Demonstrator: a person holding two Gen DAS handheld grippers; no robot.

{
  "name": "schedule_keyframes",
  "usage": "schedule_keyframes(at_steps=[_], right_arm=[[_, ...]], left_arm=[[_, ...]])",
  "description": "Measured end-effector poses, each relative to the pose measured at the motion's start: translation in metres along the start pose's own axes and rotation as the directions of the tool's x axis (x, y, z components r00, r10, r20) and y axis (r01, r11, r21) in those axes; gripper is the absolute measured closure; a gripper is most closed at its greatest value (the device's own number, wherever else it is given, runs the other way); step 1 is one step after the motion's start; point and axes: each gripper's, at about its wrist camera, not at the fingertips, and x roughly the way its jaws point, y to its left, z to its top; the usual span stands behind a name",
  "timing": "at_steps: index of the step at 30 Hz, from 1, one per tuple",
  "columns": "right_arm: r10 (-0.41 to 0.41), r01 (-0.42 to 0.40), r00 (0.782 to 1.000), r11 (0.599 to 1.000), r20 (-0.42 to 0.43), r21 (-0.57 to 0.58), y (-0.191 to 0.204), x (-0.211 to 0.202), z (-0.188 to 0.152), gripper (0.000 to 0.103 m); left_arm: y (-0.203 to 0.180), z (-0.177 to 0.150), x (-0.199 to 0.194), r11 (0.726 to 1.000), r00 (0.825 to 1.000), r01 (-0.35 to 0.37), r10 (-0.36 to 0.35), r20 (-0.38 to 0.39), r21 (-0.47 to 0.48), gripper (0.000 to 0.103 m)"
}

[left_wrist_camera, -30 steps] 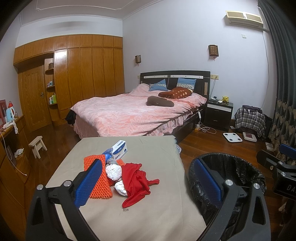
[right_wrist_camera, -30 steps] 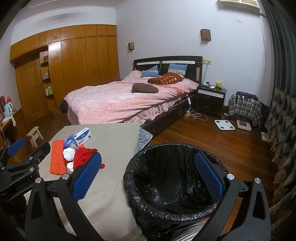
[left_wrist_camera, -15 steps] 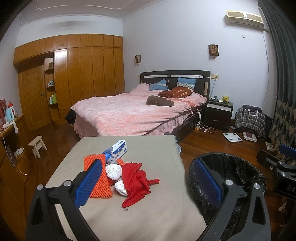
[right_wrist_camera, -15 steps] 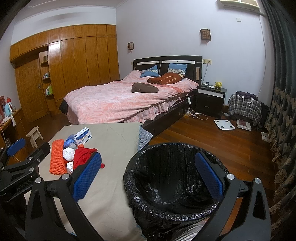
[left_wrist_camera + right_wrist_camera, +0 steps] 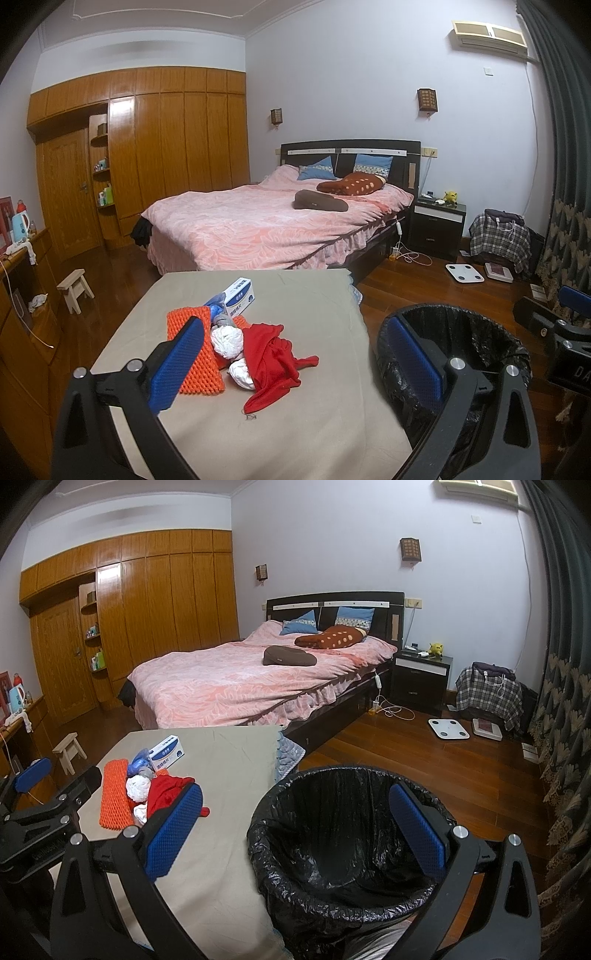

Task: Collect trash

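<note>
Facing Chinese-lettered box (image 5: 240, 297), print seemingly unreadable

Trash pile (image 5: 240, 343) lies on the table (image 5: 295, 424); bin (image 5: 347, 849) stands right of it.

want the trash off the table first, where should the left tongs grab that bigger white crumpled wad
Grip the white wad across its round middle, coming down from above with the open left tongs. It sits wedged between the orange foam net and the red cloth, so side access looks blocked; its crumpled, soft body should squeeze easily.
</note>
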Motion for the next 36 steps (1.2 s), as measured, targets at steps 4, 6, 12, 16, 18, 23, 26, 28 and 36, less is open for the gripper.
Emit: schedule_keyframes(at_steps=[4,6,12,16,18,23,26,28,36], right_arm=[[0.000,0.000,1.000,1.000,0.000,0.001,0.000,0.000,0.000,0.005],[0.000,0.000,1.000,1.000,-0.001,0.001,0.001,0.000,0.000,0.005],[0.001,-0.001,1.000,1.000,-0.004,0.000,0.001,0.003,-0.001,0.005],[0.009,-0.009,1.000,1.000,-0.013,-0.001,0.006,0.005,0.001,0.005],[0.013,-0.013,1.000,1.000,-0.015,-0.005,0.011,0.010,0.001,0.005],[0.035,-0.035,0.999,0.999,-0.019,-0.017,0.023,0.023,-0.001,0.005],[0.051,-0.051,0.998,0.998,-0.026,-0.021,0.032,0.034,-0.002,0.005],[0.065,-0.066,0.997,0.998,-0.029,-0.024,0.039,0.042,-0.004,0.005],[0.135,-0.138,0.988,0.989,-0.069,-0.045,0.079,0.091,-0.016,0.005]], left_arm=[[0.000,0.000,0.000,1.000,1.000,-0.001,0.001,0.001,0.000,0.006],[0.000,0.000,0.000,1.000,1.000,-0.001,0.001,0.000,-0.001,0.006],[0.002,-0.002,-0.001,1.000,1.000,0.002,-0.002,-0.006,-0.001,0.006],[0.010,-0.010,0.009,1.000,1.000,-0.002,0.002,-0.012,-0.009,0.006],[0.012,-0.010,0.011,1.000,1.000,-0.004,0.004,-0.015,-0.016,0.006],[0.021,-0.009,0.017,1.000,1.000,-0.009,0.008,-0.021,-0.028,0.006],[0.035,-0.011,0.024,0.999,0.999,-0.031,0.030,-0.014,-0.039,0.006],[0.046,-0.013,0.030,0.998,0.998,-0.055,0.054,-0.021,-0.040,0.006],[0.095,-0.030,0.064,0.989,0.986,-0.148,0.146,-0.078,-0.028,0.006]])
